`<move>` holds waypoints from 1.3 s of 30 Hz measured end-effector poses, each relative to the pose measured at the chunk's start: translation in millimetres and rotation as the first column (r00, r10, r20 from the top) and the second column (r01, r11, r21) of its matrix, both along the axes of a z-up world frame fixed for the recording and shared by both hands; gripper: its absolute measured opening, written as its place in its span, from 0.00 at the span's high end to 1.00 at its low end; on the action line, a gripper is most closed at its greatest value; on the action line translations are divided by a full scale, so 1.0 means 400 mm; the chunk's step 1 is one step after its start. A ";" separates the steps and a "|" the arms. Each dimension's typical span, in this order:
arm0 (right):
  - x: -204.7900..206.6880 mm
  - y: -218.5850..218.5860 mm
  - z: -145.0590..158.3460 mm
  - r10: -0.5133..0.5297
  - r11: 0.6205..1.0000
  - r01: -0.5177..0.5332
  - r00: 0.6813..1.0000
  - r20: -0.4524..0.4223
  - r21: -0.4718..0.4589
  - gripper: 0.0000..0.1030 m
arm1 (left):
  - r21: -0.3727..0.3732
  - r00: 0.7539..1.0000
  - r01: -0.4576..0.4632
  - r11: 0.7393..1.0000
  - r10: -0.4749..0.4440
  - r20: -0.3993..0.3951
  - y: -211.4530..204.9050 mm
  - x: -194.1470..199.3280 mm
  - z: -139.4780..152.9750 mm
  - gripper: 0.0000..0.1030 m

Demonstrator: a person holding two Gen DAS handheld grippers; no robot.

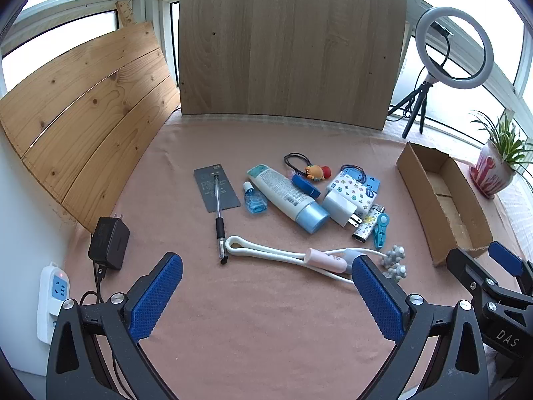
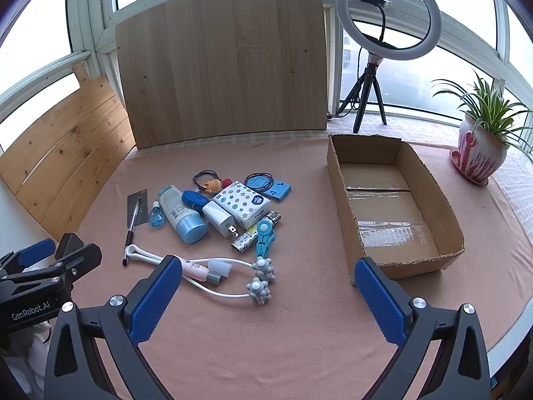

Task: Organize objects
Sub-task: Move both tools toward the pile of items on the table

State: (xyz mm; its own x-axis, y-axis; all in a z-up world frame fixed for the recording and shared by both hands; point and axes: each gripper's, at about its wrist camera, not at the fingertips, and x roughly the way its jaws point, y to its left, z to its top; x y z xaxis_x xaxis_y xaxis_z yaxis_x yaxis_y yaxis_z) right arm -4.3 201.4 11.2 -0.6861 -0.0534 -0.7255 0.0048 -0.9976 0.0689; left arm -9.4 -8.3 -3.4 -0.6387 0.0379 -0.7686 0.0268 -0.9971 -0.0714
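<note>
A heap of small items lies mid-table on the pink cloth: a blue-capped tube (image 1: 288, 195) (image 2: 181, 213), a white charger plug (image 1: 339, 208) (image 2: 220, 217), a dotted tissue pack (image 1: 353, 190) (image 2: 242, 202), a pen (image 1: 218, 211) (image 2: 131, 225), a small blue bottle (image 1: 254, 201), a patterned lighter (image 2: 246, 239), a blue clip (image 2: 264, 238) and a white massager (image 1: 286, 256) (image 2: 233, 280). An open cardboard box (image 1: 419, 193) (image 2: 448, 215) stands to the right. My left gripper (image 1: 266, 270) and right gripper (image 2: 266, 273) both hover open near the front, holding nothing.
Wooden boards (image 1: 289, 43) lean at the back and left. A black adapter (image 1: 108, 243) and a white power strip (image 1: 53, 300) lie at the left edge. A ring light on a tripod (image 2: 388, 23) and a potted plant (image 2: 479, 146) stand at the back right.
</note>
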 end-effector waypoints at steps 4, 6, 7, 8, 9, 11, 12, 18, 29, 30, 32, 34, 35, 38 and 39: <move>-0.002 0.005 -0.003 -0.010 1.000 0.010 1.000 0.002 0.001 0.01 | -0.006 1.000 0.008 1.000 -0.008 0.000 0.007 -0.003 0.000 0.00; -0.004 0.010 -0.004 -0.016 1.000 0.016 1.000 0.005 0.000 0.01 | -0.009 1.000 0.012 1.000 -0.012 0.003 0.010 -0.004 -0.003 0.00; -0.004 0.012 -0.005 -0.019 1.000 0.019 1.000 0.006 -0.002 0.01 | -0.008 1.000 0.012 1.000 -0.012 0.005 0.011 -0.006 -0.004 0.00; -0.004 0.015 -0.006 -0.024 1.000 0.024 1.000 0.009 -0.005 0.01 | -0.008 1.000 0.012 1.000 -0.012 0.006 0.011 -0.005 -0.006 0.00; -0.003 0.017 -0.007 -0.028 1.000 0.028 1.000 0.010 -0.007 0.01 | -0.007 1.000 0.013 1.000 -0.013 0.010 0.010 -0.007 -0.008 0.00; -0.001 0.020 -0.010 -0.030 0.999 0.030 0.999 0.011 -0.011 0.01 | -0.007 1.000 0.015 1.000 -0.015 0.017 0.010 -0.008 -0.013 0.00; -0.002 0.021 -0.011 -0.032 0.999 0.032 0.999 0.013 -0.008 0.01 | -0.007 1.000 0.017 1.000 -0.017 0.022 0.011 -0.009 -0.016 0.00; -0.004 0.015 -0.017 -0.026 1.000 0.026 0.999 0.022 0.001 0.01 | -0.007 0.999 0.018 1.000 -0.018 0.029 0.007 -0.012 -0.023 0.00; -0.013 0.008 -0.020 -0.018 1.000 0.018 0.999 0.029 0.010 0.01 | -0.006 0.999 0.007 1.000 -0.007 0.044 -0.005 -0.018 -0.035 0.00; -0.014 0.008 -0.020 -0.018 1.000 0.018 0.999 0.029 0.011 0.01 | -0.007 0.999 0.006 1.000 -0.005 0.045 -0.005 -0.020 -0.036 0.00; -0.015 0.007 -0.020 -0.016 1.000 0.016 0.999 0.029 0.012 0.01 | -0.008 0.999 0.004 1.000 -0.004 0.047 -0.006 -0.023 -0.037 0.00; -0.017 0.006 -0.020 -0.016 1.000 0.016 0.999 0.029 0.015 0.01 | -0.008 0.999 0.003 1.000 -0.003 0.050 -0.006 -0.027 -0.039 0.00; -0.017 0.007 -0.020 -0.016 1.000 0.016 0.999 0.029 0.014 0.01 | -0.008 0.999 0.003 1.000 -0.002 0.051 -0.007 -0.028 -0.041 0.00; -0.018 0.006 -0.020 -0.015 1.000 0.015 0.999 0.030 0.015 0.01 | -0.008 0.998 0.003 1.000 -0.002 0.057 -0.008 -0.031 -0.045 0.00; -0.019 0.006 -0.019 -0.015 1.000 0.014 0.999 0.030 0.015 0.01 | -0.009 0.998 0.003 1.000 -0.003 0.059 -0.009 -0.031 -0.047 0.00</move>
